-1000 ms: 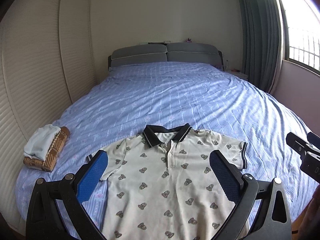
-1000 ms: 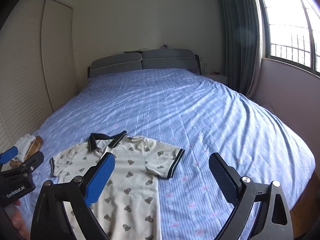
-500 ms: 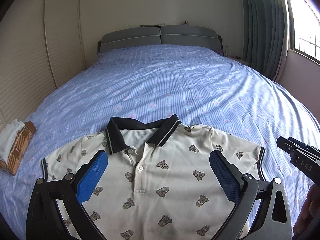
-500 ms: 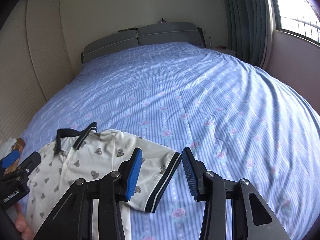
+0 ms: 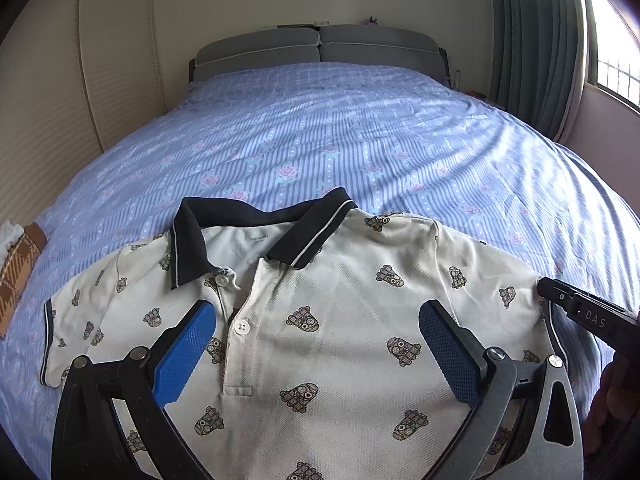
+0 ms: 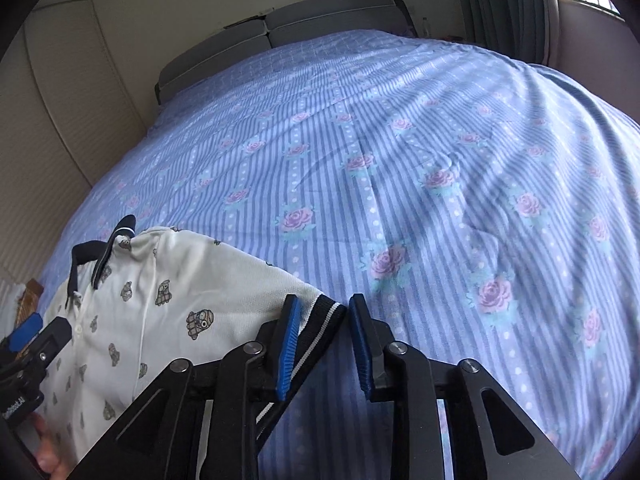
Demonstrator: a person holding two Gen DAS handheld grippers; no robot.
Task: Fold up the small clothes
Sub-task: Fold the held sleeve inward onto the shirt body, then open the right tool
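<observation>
A cream polo shirt (image 5: 340, 280) with a dark collar and small printed figures lies face up on the blue striped bed (image 5: 340, 128). My left gripper (image 5: 316, 308) hangs open just above its chest, near the button placket, with nothing between the pads. In the right wrist view the shirt (image 6: 180, 280) lies to the left, and its dark-trimmed sleeve cuff (image 6: 320, 324) sits between the narrowing jaws of my right gripper (image 6: 324, 300), which is closing. A gap still shows beside each pad. The right gripper's tip (image 5: 560, 292) also shows at that sleeve.
A folded stack of clothes (image 5: 20, 268) lies at the bed's left edge. The grey headboard (image 5: 320, 44) is at the far end, a wardrobe (image 5: 48, 100) on the left, and a green curtain (image 5: 532, 40) and window on the right.
Both grippers have come down and forward toward the shirt. The right gripper's jaws have narrowed from wide open to close around the sleeve cuff. The left gripper's jaws stay wide.
</observation>
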